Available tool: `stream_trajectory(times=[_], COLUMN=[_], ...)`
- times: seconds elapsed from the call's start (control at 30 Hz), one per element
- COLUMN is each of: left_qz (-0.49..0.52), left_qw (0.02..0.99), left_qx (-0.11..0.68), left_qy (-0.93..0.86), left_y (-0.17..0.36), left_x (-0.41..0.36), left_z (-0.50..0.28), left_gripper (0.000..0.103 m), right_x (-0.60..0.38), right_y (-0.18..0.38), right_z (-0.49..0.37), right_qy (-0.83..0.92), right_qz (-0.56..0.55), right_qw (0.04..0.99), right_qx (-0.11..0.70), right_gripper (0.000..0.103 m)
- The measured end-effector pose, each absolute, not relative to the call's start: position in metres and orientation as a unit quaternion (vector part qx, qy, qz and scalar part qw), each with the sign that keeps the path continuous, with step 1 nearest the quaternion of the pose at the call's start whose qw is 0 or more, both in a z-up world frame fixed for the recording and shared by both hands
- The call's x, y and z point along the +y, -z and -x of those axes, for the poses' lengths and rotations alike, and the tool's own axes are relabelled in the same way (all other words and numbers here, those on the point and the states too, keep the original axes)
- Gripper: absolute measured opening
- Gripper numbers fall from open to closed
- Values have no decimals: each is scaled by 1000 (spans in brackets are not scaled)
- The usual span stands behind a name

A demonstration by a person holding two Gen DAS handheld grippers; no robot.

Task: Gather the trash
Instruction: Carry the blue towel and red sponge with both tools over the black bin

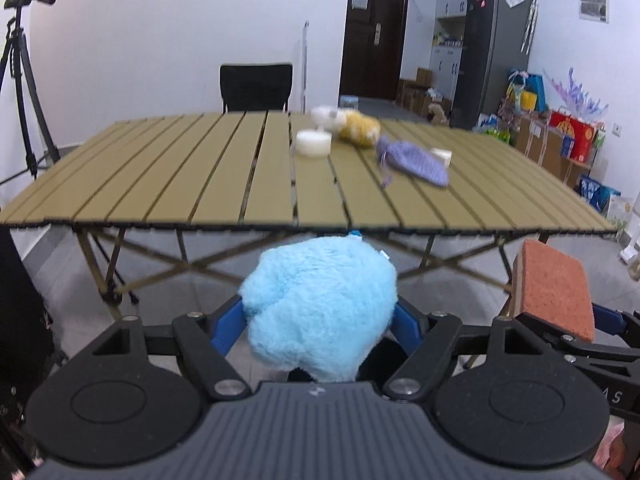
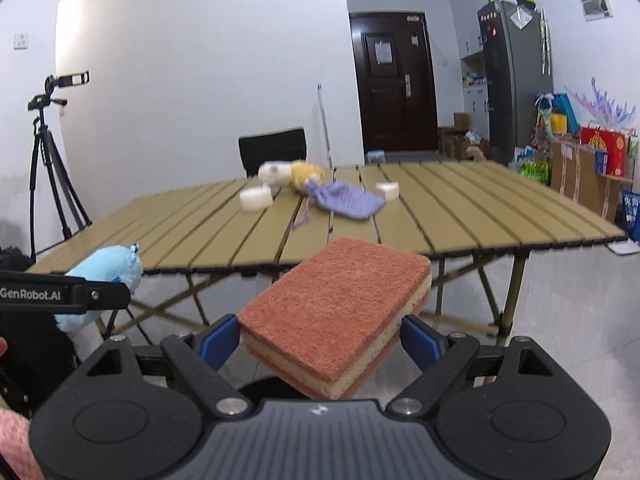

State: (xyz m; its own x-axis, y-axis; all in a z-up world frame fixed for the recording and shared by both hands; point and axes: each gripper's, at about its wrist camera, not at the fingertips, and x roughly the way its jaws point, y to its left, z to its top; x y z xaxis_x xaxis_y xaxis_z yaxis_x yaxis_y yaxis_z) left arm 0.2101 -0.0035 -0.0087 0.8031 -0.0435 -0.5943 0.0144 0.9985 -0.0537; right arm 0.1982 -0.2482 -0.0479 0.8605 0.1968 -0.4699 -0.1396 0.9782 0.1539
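Blue fluff fills your left gripper [image 1: 320,320]: the jaws are clamped on a light-blue plush toy [image 1: 320,316], its pile bulging over the blue pads on both sides. It's in the air, short of the desk's [image 1: 160,176] near edge.

Your right gripper [image 2: 320,332] is closed on a rust-orange scrub sponge [image 2: 340,300], gripped across its width by the blue pads. The rough orange face is up, with a pale foam layer showing along the near edge. It tilts a little, far end higher, and it's also in the air on this side of the desk. From the left wrist view the sponge shows at the right, just beside the left gripper.

On the olive slatted desk, far half, you've got a loose cluster:
- white round tub [image 1: 313,143], nearest the centre seam
- white-and-yellow plush [image 1: 348,122] just behind it, lying on its side
- purple knitted pouch [image 1: 414,162] with a drawstring trailing toward you, touching or just beside the yellow plush
- small white block [image 1: 442,156] just beyond the pouch

All four are motion-blurred; I can't tell finer detail.

A black chair [image 1: 256,86] sits behind the desk and a tripod [image 1: 22,80] stands at the left.
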Motion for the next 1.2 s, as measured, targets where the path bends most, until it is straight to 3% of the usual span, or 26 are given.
stream_trajectory(times=[0.57, 1.2], left_qz=[20, 22], left_qw=[910, 871], left_qx=[414, 490], left_qy=[-4, -4], left_y=[93, 155], left_x=[14, 16], left_z=[-203, -247], left_gripper=[76, 76], right_x=[-245, -270], right_y=[112, 174], right_z=[-192, -229], right_qy=[-80, -43], right_qz=[-56, -85], right_qw=[940, 921], right_qx=[328, 378], right_gripper=[87, 86])
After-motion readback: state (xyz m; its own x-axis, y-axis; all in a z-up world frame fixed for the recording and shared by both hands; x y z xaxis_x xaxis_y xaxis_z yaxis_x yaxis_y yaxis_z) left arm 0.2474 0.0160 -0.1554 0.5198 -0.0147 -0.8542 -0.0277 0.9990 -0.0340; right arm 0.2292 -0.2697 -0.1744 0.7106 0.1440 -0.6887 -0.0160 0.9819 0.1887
